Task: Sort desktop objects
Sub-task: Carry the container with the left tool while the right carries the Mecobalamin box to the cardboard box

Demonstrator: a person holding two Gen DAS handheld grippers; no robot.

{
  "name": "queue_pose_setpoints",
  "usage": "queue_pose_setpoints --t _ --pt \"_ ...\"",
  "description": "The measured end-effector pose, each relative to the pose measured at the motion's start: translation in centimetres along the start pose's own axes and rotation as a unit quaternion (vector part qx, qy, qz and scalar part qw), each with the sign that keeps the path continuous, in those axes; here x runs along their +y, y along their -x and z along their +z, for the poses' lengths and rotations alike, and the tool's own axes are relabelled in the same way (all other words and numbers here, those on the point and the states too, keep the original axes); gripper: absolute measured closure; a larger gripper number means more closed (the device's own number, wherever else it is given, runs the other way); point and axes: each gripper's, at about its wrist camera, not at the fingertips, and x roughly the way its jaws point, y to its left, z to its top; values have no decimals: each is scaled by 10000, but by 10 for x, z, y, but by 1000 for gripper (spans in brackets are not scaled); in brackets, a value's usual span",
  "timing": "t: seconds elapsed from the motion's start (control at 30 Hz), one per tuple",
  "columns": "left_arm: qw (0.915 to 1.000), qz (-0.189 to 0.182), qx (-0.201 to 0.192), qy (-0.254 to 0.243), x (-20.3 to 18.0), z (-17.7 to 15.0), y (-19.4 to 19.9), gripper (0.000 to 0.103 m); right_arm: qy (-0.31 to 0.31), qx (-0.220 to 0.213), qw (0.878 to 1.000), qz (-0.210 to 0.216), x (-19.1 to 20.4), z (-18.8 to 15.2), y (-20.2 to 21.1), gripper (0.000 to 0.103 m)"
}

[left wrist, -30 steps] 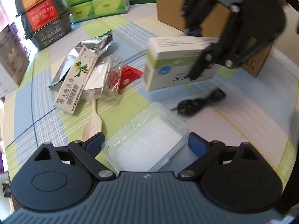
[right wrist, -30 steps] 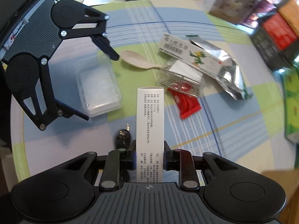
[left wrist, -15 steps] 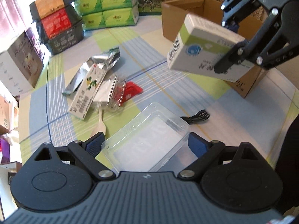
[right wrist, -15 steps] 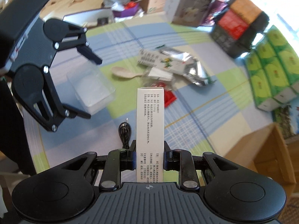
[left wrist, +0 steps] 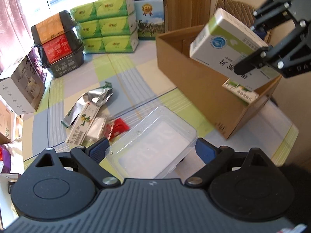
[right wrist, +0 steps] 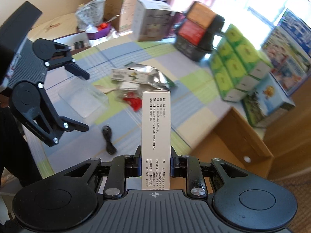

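Observation:
My right gripper (right wrist: pixel 155 165) is shut on a white medicine box (right wrist: pixel 156 128) that stands upright between its pads. In the left wrist view that white medicine box (left wrist: pixel 227 46) hangs tilted over the open cardboard box (left wrist: pixel 194 89), held by the right gripper (left wrist: pixel 250 44). A green-and-white carton (left wrist: pixel 241 93) leans inside the cardboard box. My left gripper (left wrist: pixel 151 149) is shut on a clear plastic box (left wrist: pixel 153 145), held above the table. The right wrist view shows the left gripper (right wrist: pixel 79 100) at the left.
A foil pouch (left wrist: pixel 93 99), a long printed carton (left wrist: pixel 83 124) and a red packet (left wrist: pixel 119 126) lie in a heap on the checked tablecloth. A black cable (right wrist: pixel 108 137) lies nearer. Green tissue packs (left wrist: pixel 108 25), stacked black baskets (left wrist: pixel 58 44) and a white box (left wrist: pixel 21 85) line the far edge.
Both grippers have risen from the table. The right one carried the white medicine box up and over the cardboard box. The clear plastic box stayed between the left fingers.

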Motion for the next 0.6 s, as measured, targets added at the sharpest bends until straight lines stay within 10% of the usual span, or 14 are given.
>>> queue_pose_setpoints --t 0.6 --pt "9972 -271 -120 682 -84 67 -19 10 -1744 27 9826 -637 -69 -84 39 81"
